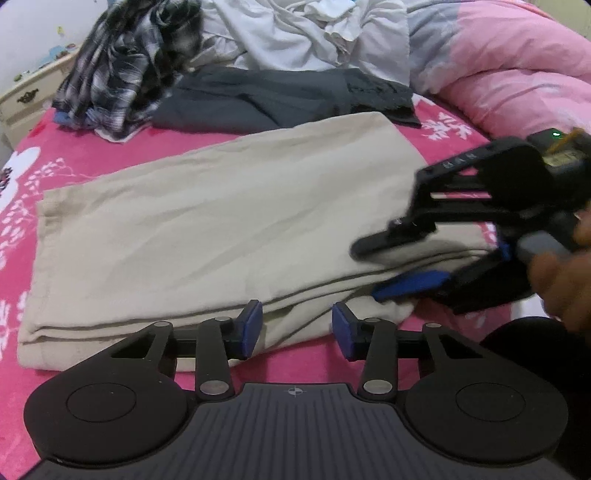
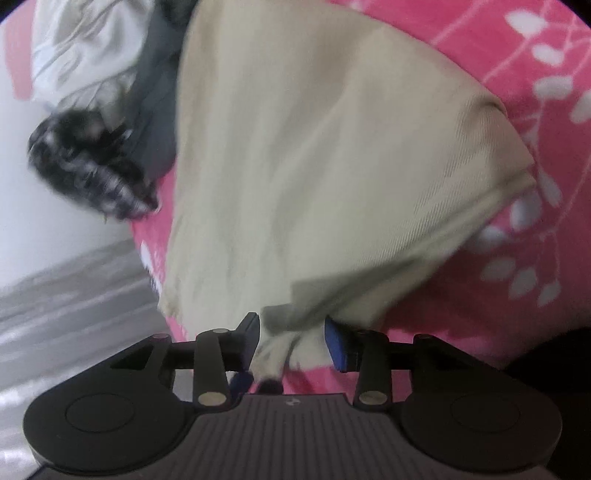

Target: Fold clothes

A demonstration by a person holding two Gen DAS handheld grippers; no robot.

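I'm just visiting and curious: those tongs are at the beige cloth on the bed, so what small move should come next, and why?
Probably close the right tongs on the beige cloth and lift that end over. Cloth already sits bunched between the pads, which look spread apart. The left tongs are open at the near folded edge, gripping nothing, and the cloth lies long on the pink bedspread, seemingly wanting another fold.

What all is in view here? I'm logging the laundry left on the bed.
beige garment: one, folded flat, centre of the bed, nearest the grippers
dark grey garment: one, spread out behind the beige one
plaid shirt: one, black and white, crumpled, far left
white laundry: a heap, count unclear, at the back
bedcover: one, pink with white flowers
pink duvet: one, bunched, back right
nightstand: one, cream, left of the bed
left gripper: open, at the beige garment's near edge
right gripper: fingers either side of a beige corner
hand: one, holding the right gripper
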